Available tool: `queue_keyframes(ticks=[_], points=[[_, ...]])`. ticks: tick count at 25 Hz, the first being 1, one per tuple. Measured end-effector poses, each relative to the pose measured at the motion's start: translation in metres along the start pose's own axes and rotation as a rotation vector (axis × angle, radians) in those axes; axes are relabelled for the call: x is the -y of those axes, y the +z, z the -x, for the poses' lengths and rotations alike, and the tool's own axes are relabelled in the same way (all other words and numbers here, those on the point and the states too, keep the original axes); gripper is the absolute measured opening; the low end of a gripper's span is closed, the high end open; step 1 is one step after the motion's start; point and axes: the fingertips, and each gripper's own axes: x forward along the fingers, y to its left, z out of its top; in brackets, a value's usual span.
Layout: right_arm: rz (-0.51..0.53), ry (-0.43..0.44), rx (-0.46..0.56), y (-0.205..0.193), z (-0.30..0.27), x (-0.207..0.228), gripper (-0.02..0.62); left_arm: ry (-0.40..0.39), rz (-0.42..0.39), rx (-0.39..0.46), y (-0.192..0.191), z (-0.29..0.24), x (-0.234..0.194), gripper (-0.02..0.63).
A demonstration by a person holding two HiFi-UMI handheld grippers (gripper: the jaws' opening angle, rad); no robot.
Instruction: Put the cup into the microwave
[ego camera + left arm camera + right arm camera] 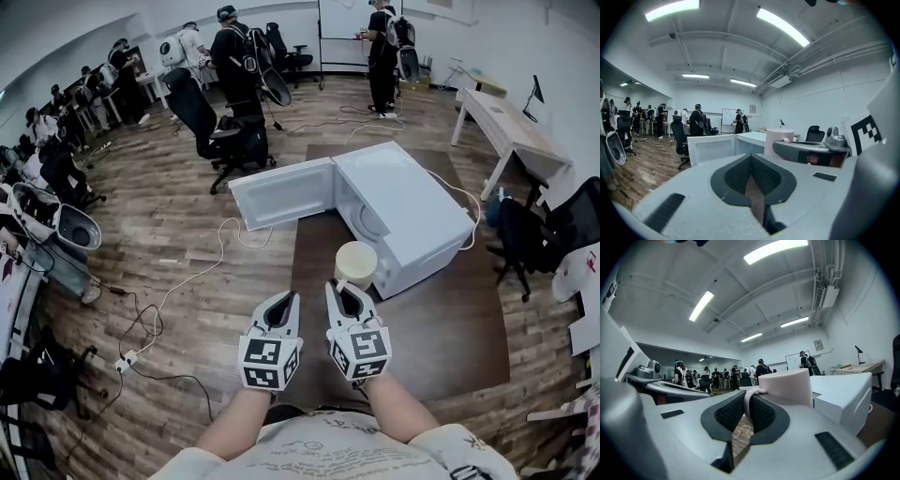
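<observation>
Right hand-held gripper (749, 398) clasps cup (355, 262) handle, near open microwave (413, 212) front edge.

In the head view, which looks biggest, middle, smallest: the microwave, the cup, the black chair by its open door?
1. microwave
2. black chair, farther away
3. cup, smallest though nearest

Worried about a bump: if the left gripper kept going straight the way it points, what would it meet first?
Probably the open door of the microwave, near its hinge side. The left gripper aims about there, though depth is hard to judge.
</observation>
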Motion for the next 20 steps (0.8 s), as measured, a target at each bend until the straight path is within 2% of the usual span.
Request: queue_keyframes(ticks=[9, 15, 20], points=[[-0.011, -0.020, -0.015, -0.029, -0.041, 0.013, 0.032, -0.036, 0.018, -0.037, -0.010, -0.038, -0.025, 0.014], [0.024, -0.043, 0.010, -0.037, -0.086, 0.019, 0.032, -0.122, 0.022, -0.054, -0.014, -0.071, -0.047, 0.014], [0.017, -0.085, -0.010, -0.055, -0.122, 0.028, 0.032, -0.166, 0.030, -0.053, -0.015, -0.091, -0.071, 0.014]])
